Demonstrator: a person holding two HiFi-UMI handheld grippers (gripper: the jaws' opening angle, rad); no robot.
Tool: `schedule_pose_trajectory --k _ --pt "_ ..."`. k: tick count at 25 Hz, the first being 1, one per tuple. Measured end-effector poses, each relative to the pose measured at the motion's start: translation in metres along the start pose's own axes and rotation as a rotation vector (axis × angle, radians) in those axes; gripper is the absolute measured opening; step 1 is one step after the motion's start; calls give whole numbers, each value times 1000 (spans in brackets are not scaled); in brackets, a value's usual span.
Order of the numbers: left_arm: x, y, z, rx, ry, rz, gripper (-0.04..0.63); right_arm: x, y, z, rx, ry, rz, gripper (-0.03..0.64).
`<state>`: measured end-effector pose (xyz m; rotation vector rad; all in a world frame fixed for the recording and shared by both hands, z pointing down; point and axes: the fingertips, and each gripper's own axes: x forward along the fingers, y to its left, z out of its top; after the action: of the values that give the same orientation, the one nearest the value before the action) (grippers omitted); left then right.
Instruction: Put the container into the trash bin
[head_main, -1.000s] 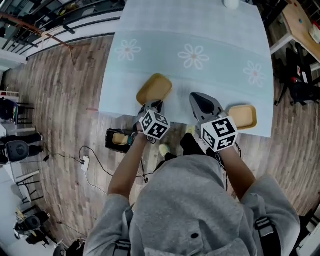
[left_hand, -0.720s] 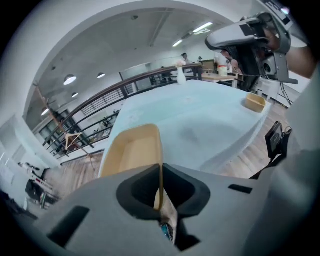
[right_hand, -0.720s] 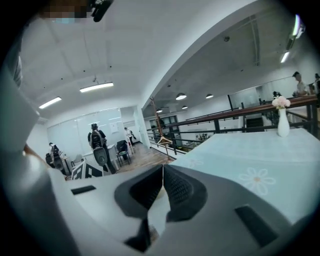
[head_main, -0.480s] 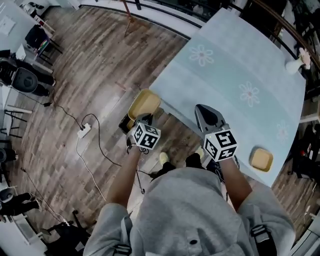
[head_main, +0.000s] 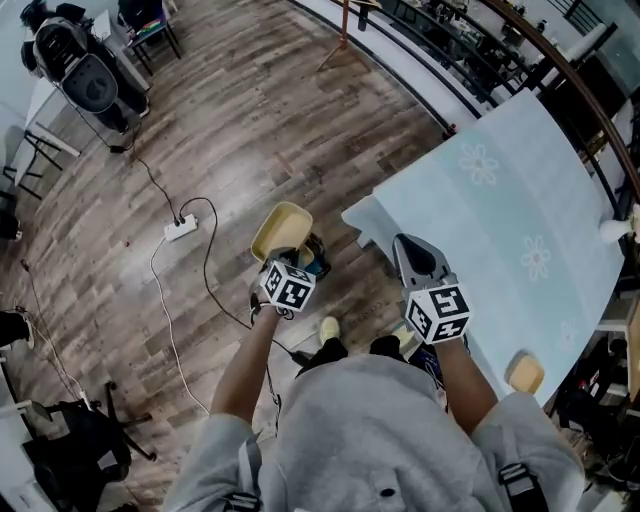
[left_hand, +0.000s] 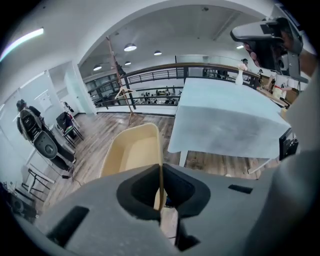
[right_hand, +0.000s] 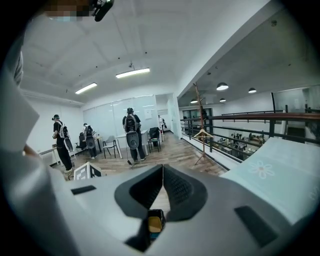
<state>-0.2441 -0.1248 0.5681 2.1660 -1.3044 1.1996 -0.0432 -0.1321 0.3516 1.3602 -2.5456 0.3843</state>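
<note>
**Mia:** Where is the yellow container (head_main: 281, 228)?

**Tom:** It is up in the air over the wood floor (head_main: 120, 270), out past the corner of the worktop (head_main: 500, 210). It is not in the trash bin (head_main: 313, 258) yet. The bin is the small black box on the floor, just beside the container. The claw hides part of it.

**Mia:** Who has it?

**Tom:** The left claw (head_main: 293, 252). It is pinching one thin side wall of the container. The rest sticks out in front.

**Mia:** And the right claw (head_main: 404, 244)?

**Tom:** It is pressed together with nothing in it. It hangs by the edge of the worktop.

**Mia:** What could go wrong?

**Tom:** I think the container could swing or slip, because only a thin edge is held. Then it would land on the floor.

**Mia:** Anything else?

**Tom:** The bin looks small, and something yellow is already inside. If the container comes down flat, it might sit on the rim or knock the bin over. Going in end first looks safer. A cord (head_main: 206, 270) also lies on the floor near the feet, so a step that way could catch it.
</note>
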Motion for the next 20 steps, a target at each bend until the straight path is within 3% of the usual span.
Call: schedule_pose_trajectory --k 6,13,20 --pt "8 15 -34 -83 37 -6 32 26 26 -9 -17 63 39 26" --pt "36 13 -69 -216 85 -43 32 46 37 -48 -13 169 61 26" --pt "72 8 -90 -259 116 -42 32 51 38 -97 10 268 76 26"
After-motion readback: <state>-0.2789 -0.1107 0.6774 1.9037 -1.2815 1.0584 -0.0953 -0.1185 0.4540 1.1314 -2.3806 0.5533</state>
